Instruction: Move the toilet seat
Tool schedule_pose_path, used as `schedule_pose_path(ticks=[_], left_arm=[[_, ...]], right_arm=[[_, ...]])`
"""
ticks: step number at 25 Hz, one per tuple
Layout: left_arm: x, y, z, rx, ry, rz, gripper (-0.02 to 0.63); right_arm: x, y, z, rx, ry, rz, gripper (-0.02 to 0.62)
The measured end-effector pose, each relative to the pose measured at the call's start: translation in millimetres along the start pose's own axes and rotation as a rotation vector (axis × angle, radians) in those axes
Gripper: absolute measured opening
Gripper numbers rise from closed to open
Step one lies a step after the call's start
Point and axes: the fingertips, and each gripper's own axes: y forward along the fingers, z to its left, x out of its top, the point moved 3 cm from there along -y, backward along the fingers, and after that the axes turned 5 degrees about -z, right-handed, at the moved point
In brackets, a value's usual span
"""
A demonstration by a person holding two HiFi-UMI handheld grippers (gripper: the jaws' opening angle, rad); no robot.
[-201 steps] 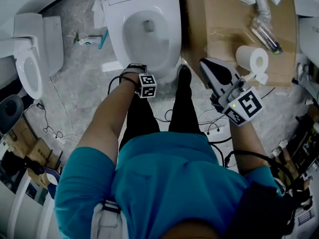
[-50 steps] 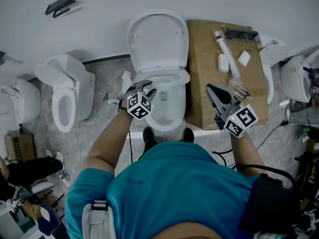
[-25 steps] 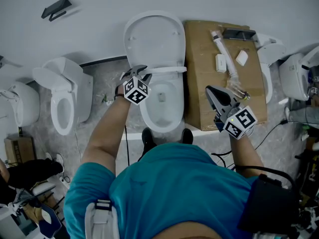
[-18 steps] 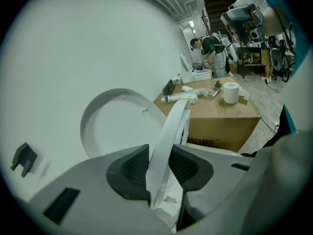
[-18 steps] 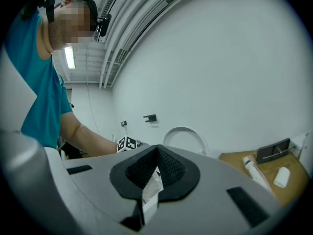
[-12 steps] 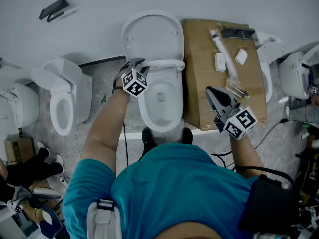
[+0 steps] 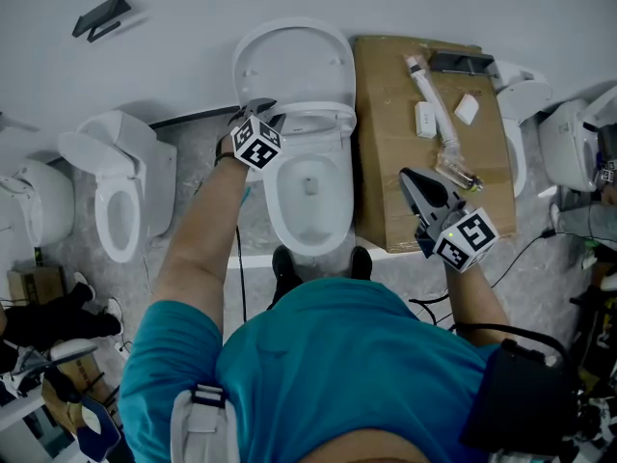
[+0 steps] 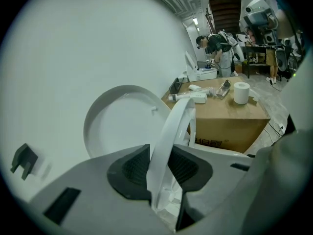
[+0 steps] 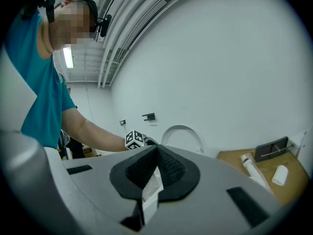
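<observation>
A white toilet [image 7: 307,196] stands ahead of me with its lid [image 7: 294,61] upright against the wall. The toilet seat [image 7: 318,116] is lifted off the bowl and tilts steeply up toward the lid. My left gripper [image 7: 262,112] is shut on the seat's left side. In the left gripper view the white seat ring [image 8: 172,126] runs edge-on between the dark pads [image 8: 134,168] of that left gripper [image 8: 159,168]. My right gripper [image 7: 413,177] hangs over the floor to the right, jaws together, holding nothing I can make out; the right gripper [image 9: 155,168] looks toward the wall.
A cardboard box [image 7: 400,152] stands right of the toilet with a tube [image 7: 439,114] and small white boxes on it. A toilet paper roll [image 8: 240,92] sits on it too. Other toilets stand at the left [image 7: 120,196] and right [image 7: 569,143]. Cables lie on the floor.
The left gripper has moved away from me and upward, swinging the toilet seat from low over the bowl to steeply raised near the lid. The right gripper has stayed put.
</observation>
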Motion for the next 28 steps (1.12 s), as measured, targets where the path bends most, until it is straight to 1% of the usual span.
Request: schedule_pose_path(ticks=[28], left_arm=[[6, 44, 52, 0.012, -0.039, 0.012, 0.120]], right_arm=[[-11, 6, -26, -0.026, 0.026, 0.018, -0.002]])
